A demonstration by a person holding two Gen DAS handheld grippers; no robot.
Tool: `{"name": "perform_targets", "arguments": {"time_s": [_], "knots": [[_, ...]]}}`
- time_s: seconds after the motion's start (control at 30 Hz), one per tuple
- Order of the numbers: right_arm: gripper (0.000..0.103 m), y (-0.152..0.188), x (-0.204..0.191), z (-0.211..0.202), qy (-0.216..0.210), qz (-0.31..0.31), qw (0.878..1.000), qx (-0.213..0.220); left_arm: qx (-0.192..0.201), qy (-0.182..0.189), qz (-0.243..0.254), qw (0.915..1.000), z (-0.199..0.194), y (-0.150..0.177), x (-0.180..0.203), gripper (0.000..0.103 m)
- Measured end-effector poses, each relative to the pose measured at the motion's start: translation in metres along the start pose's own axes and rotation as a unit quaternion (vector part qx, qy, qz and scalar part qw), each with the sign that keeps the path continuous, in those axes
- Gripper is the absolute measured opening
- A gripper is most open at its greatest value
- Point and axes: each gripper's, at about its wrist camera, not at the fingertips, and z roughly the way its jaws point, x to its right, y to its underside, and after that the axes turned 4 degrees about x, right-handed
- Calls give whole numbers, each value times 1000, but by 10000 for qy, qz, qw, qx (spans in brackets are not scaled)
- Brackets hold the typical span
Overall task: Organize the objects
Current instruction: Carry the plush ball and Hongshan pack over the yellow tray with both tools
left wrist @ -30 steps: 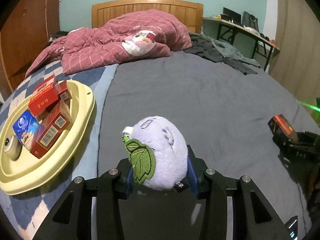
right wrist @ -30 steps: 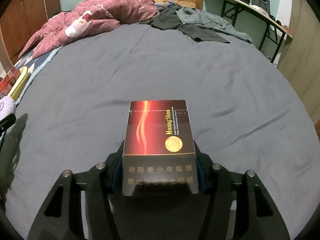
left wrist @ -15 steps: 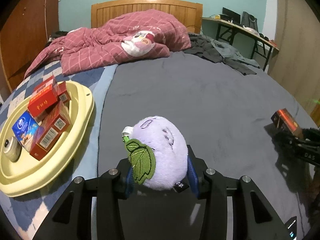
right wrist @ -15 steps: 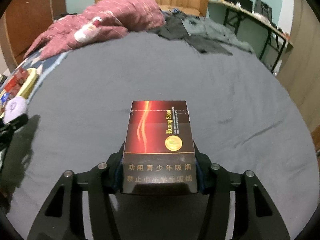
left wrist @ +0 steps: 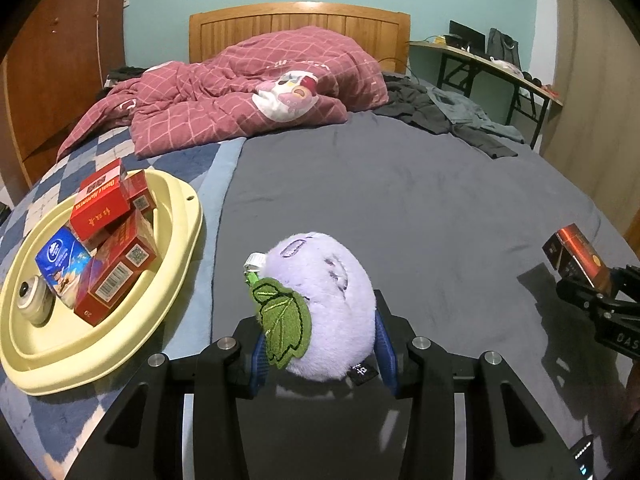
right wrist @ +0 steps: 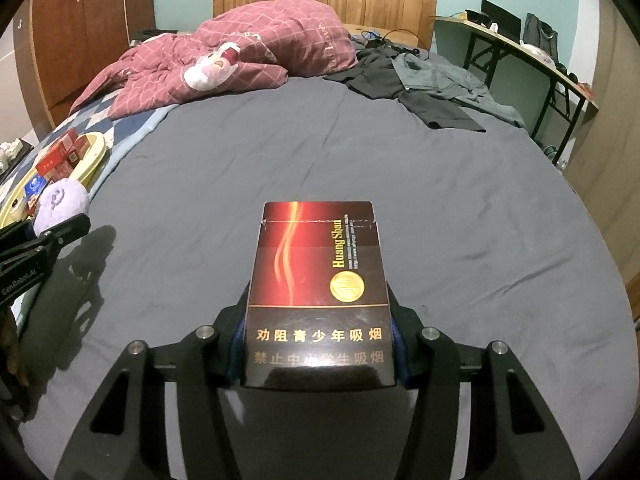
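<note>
Left gripper is clamped on a purple plush toy, blue pads pressing both its sides, green felt leaf hanging off the toy's left; toy is held above the grey sheet, just right of the cream tray; tray sits on the checked blanket at the bed's left edge and holds red cartons, a blue packet and a small round cream object; right gripper is pinching a dark cigarette pack, fingers tight on its two long edges, gold lettering facing up, pack clear of the sheet over the bed's right half; in the left wrist view the same pack shows at far right, well apart from the tray; pink quilt and dark clothes piled by the wooden headboard.
</note>
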Motion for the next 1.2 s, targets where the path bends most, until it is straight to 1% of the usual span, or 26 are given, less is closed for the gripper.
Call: {"name": "perform_targets", "arguments": {"time_s": [0.23,0.43,0.5,0.63,0.73,0.9,1.0,1.1,1.2], "knots": [[56,0,3,2,-10,72,10000,-35,24,-73,28,10000,-4,-2,-1,43],[56,-3,1,-1,-32,51,10000,-17,47,-158,-21,9999,-7,-6,-9,43],[56,-6,-1,-3,-86,72,9999,-12,118,-190,-15,9997,-11,-9,-13,43],[56,-19,-14,-15,-88,-61,9999,39,295,-424,172,9985,-22,-21,-19,43],[56,-33,-33,-25,-232,-181,9995,72,311,-374,149,9987,-30,-28,-27,44],[56,-63,-79,-38,-393,-519,9976,222,525,-524,-35,9972,-49,-37,-51,44],[56,-81,-111,-43,-568,-656,9957,311,618,-669,-143,9957,-62,-39,-77,44],[56,-94,-146,-45,-796,-819,9927,381,534,-634,-253,9962,-65,-38,-100,44],[56,-102,-183,-42,-1021,-1004,9889,394,496,-864,-415,9942,-66,-38,-130,44]]}}
